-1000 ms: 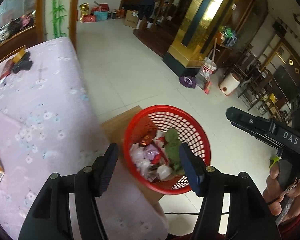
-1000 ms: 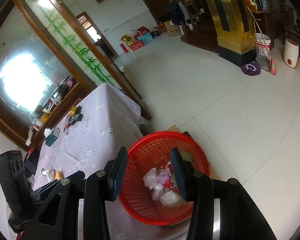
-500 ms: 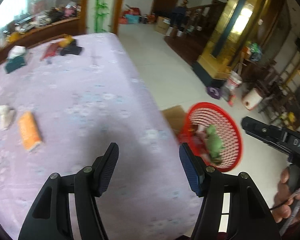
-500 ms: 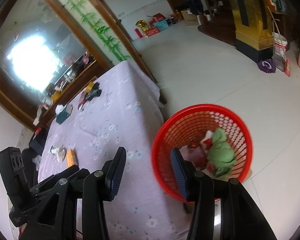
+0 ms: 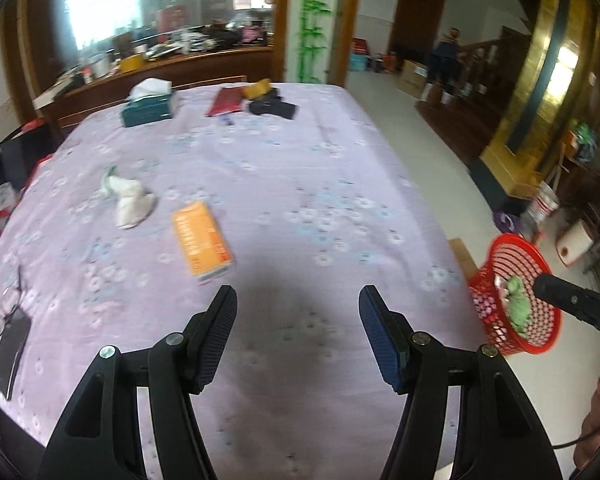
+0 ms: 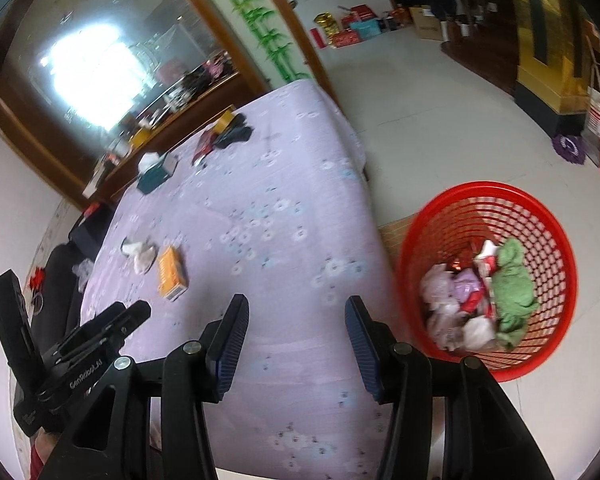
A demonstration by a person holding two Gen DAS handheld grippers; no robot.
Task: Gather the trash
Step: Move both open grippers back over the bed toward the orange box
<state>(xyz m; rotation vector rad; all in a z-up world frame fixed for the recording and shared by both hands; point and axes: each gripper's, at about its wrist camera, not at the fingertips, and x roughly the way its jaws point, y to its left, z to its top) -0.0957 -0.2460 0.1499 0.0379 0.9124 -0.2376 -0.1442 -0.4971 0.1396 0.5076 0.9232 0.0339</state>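
Hovering over a table covered in a lilac flower-print cloth (image 5: 300, 184), the left gripper (image 5: 298, 332) has its jaws apart with nothing between them. Ahead of its left jaw lies a flat orange cardboard box (image 5: 201, 242), and just beyond that, further left, a crumpled white tissue wad (image 5: 130, 202). Off to the right of its right jaw, past the table edge, stands a round red plastic mesh basket (image 5: 516, 298) holding a green rag and wrappers.

The right gripper (image 6: 296, 336) has just been opening its jaws; they stand apart over bare cloth, empty. From its view the orange box (image 6: 172, 274) and tissue wad (image 6: 142, 256) lie ahead and to the left of its left jaw, and the basket (image 6: 488, 276) sits close beside its right jaw, on the floor side.
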